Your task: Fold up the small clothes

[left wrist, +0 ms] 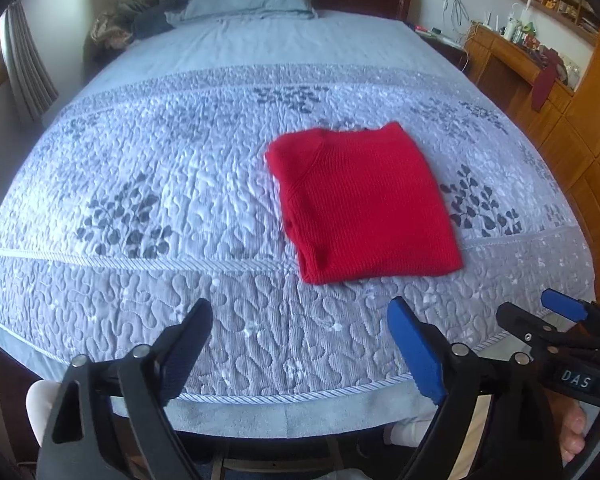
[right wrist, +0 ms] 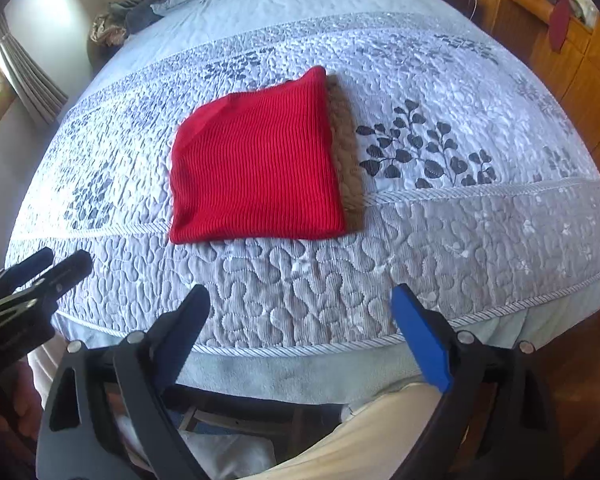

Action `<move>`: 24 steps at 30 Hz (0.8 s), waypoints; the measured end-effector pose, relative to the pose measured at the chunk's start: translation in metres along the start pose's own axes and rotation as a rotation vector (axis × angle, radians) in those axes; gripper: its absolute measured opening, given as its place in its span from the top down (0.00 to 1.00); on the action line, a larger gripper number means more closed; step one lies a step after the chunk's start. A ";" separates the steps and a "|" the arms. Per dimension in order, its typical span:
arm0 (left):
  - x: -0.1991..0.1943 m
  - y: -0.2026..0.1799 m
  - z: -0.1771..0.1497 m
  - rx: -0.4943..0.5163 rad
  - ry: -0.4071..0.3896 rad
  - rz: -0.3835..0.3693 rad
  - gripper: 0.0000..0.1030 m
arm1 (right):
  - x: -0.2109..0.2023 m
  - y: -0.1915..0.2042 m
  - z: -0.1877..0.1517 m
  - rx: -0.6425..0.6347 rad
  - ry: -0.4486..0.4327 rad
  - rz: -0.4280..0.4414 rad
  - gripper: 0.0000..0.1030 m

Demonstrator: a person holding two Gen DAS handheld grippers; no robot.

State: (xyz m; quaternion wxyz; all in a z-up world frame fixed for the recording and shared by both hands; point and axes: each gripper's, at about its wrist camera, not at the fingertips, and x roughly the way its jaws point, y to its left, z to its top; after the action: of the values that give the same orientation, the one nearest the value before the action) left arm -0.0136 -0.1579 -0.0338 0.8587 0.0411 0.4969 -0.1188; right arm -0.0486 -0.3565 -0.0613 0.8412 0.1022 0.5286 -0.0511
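Hanging spread and empty above the near edge of the bed [left wrist: 100, 312], the left gripper [left wrist: 300, 344] and the right gripper [right wrist: 300, 320] each show nothing between their fingers. Ahead of both, well apart from either, the red knit garment [left wrist: 364, 204] lies folded into a rough square on the quilted bedspread, past the corded seam. It sits ahead and to the right of the left gripper, ahead and slightly left of the right one, so neither looks clearly nearer. Its longer side seems to run away from the person. A brown fuzzy edge [right wrist: 346, 148] peeks from under its right side, perhaps a lining; only the right wrist view shows it.
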 end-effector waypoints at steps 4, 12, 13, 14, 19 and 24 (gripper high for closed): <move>-0.011 -0.003 0.002 0.002 -0.023 -0.004 0.09 | -0.007 0.003 0.000 0.003 -0.008 0.003 0.09; -0.018 -0.001 0.002 -0.010 -0.026 0.011 0.08 | -0.015 0.011 0.001 -0.008 -0.014 0.006 0.08; -0.017 0.000 0.002 -0.011 -0.022 0.012 0.08 | -0.015 0.012 0.001 -0.009 -0.015 0.004 0.08; -0.017 0.001 0.002 -0.012 -0.019 0.013 0.08 | -0.015 0.012 0.001 -0.010 -0.014 0.004 0.08; -0.016 0.002 0.000 -0.006 -0.012 0.027 0.08 | -0.015 0.015 0.000 -0.023 -0.017 -0.015 0.08; -0.013 0.005 -0.001 0.001 -0.011 0.042 0.08 | -0.015 0.017 0.001 -0.039 -0.024 -0.023 0.08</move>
State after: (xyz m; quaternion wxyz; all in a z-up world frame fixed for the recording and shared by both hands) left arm -0.0193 -0.1509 -0.0230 0.8636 0.0511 0.4913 -0.1012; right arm -0.0510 -0.3405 -0.0451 0.8486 0.0791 0.5205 -0.0518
